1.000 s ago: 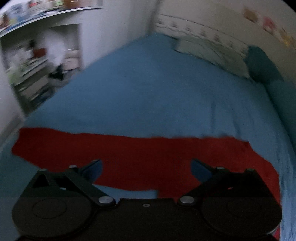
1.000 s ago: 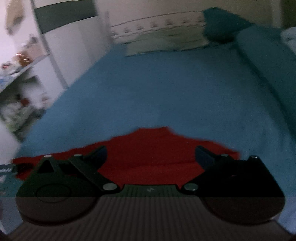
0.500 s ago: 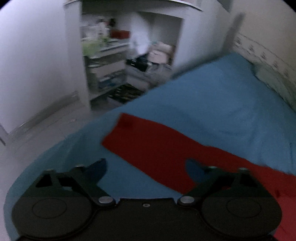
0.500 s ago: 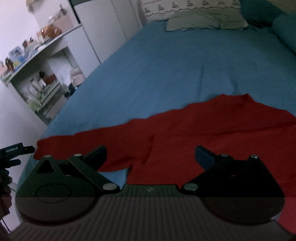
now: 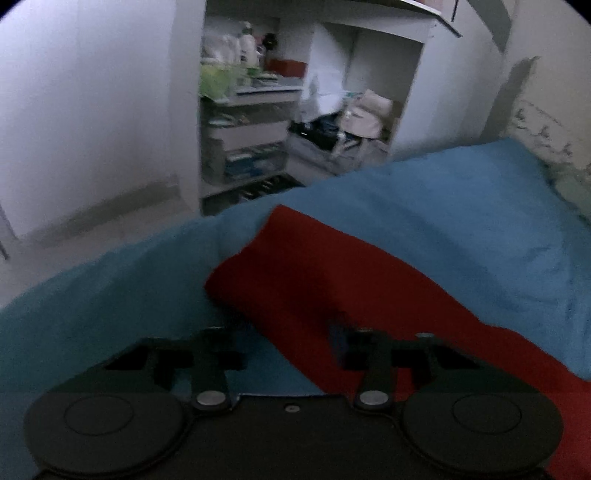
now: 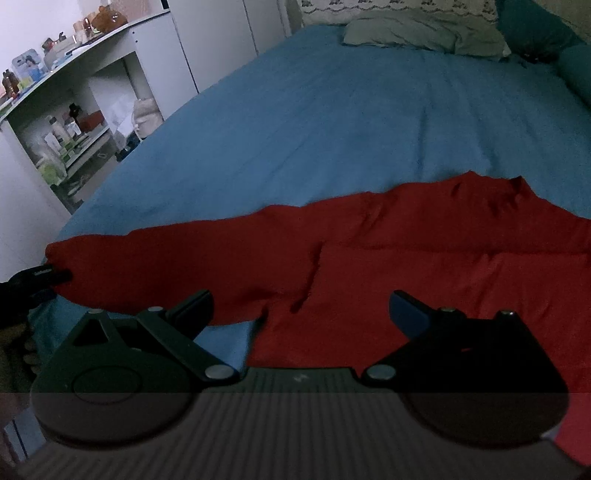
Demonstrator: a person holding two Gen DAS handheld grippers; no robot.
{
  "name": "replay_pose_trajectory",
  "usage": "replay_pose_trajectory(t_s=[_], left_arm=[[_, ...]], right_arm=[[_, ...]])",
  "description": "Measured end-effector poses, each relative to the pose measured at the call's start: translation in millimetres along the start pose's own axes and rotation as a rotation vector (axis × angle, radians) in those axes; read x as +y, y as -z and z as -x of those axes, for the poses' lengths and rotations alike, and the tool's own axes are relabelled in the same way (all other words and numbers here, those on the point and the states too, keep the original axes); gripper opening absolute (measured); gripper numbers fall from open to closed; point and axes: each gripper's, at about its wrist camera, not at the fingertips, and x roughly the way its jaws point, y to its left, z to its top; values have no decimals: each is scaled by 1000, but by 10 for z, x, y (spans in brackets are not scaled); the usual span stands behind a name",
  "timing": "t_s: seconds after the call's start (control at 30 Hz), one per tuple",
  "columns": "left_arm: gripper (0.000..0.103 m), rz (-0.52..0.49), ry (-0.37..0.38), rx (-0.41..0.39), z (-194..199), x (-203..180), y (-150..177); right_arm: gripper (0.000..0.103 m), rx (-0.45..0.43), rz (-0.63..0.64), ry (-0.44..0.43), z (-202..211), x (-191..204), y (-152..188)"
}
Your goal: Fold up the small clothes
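A red long-sleeved garment [image 6: 406, 258] lies spread across the near part of a blue bed [image 6: 332, 110]. Its left sleeve [image 5: 314, 266] stretches out to the bed's left edge. My left gripper [image 5: 284, 328] is at that sleeve's end, and its jaws are closing with the red fabric bunched between them. In the right wrist view the left gripper [image 6: 48, 275] shows as a dark tip under the sleeve's cuff. My right gripper [image 6: 301, 299] hovers open just above the garment, where the sleeve meets the body. Nothing is between its fingers.
A white shelf unit [image 5: 258, 129] full of bottles and boxes stands off the bed's left side, with bare floor [image 5: 92, 236] before it. A pale pillow [image 6: 424, 33] and a teal bolster [image 6: 576, 74] lie at the head. Blue sheet stretches beyond the garment.
The left gripper swung left and down to the sleeve's end, and its jaws narrowed around the fabric. The right gripper sank closer to the garment and stayed open.
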Motion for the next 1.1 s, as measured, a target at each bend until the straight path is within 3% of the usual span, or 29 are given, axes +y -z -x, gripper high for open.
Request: replay_pose_trajectory(t_s=[0.03, 0.07, 0.2, 0.3, 0.43, 0.5, 0.57, 0.67, 0.77, 0.9, 1.0, 1.1], left_arm=[[11, 3, -3, -1, -4, -6, -12], [7, 6, -1, 1, -13, -9, -31], [6, -28, -20, -25, 122, -147, -93], [6, -78, 37, -95, 430, -351, -139], [5, -185, 181, -198, 1027, -806, -139], [5, -285, 273, -247, 1345, -1158, -60], [6, -385, 368, -302, 1619, -1521, 94], [6, -541, 539, -322, 1913, -2203, 497], [6, -663, 660, -270, 1986, -2820, 1031], [6, -786, 793, -112, 1781, -3430, 1900], [6, -873, 790, -8, 1570, -3632, 2373], [12, -915, 763, 0, 1498, -3661, 2542]], right_arm=[[103, 2, -2, 4, -5, -20, -2], [103, -3, -5, 7, -13, -34, -12], [103, -13, -7, 35, 3, -145, -43], [103, -21, -9, 53, 45, -250, -64], [103, -37, -34, 81, 136, -439, -98], [103, -51, -62, 92, 199, -563, -115], [103, -63, -94, 104, 263, -710, -118], [103, -80, -127, 139, 365, -962, -106], [103, -95, -148, 194, 463, -1265, -47], [103, -84, -200, 294, 585, -1803, 103], [103, -56, -225, 292, 621, -2158, 253], [103, -33, -213, 269, 615, -2357, 347]])
